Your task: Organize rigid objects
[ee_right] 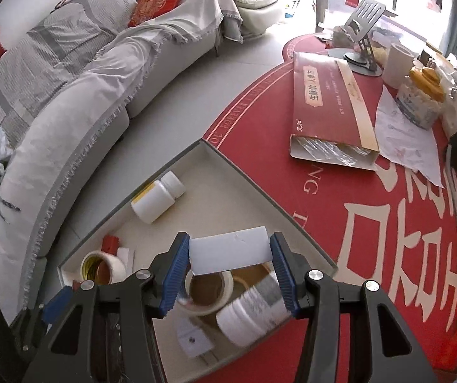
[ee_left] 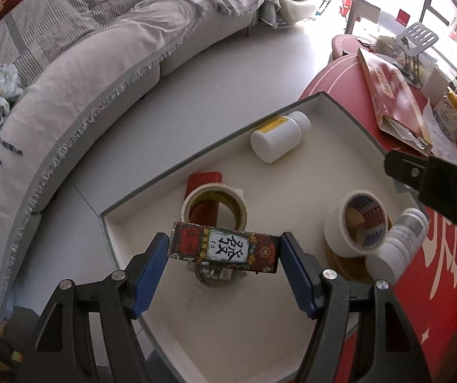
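My left gripper [ee_left: 225, 249] is shut on a printed card box [ee_left: 225, 250], which hangs over the shallow white tray [ee_left: 215, 142]. My right gripper [ee_right: 230, 255] is shut on a plain white box [ee_right: 230, 252] above the same tray [ee_right: 260, 188]. In the tray lie a white bottle [ee_left: 279, 135] [ee_right: 158, 199] on its side, a tape roll [ee_left: 214, 206] [ee_right: 102, 268] over a red packet [ee_left: 204, 180], a second tape roll [ee_left: 357, 223] [ee_right: 209, 290], and a white jar [ee_left: 397, 249] [ee_right: 254, 312] lying tilted beside it. Part of the right gripper's black arm [ee_left: 435, 188] shows in the left wrist view.
The tray sits at the edge of a round table under a red printed cloth [ee_right: 372, 239]. On it lie a long red carton [ee_right: 330, 105], papers, a metal stand [ee_right: 364, 25], a paper roll and jars. A covered grey sofa [ee_left: 69, 95] curves around on the left.
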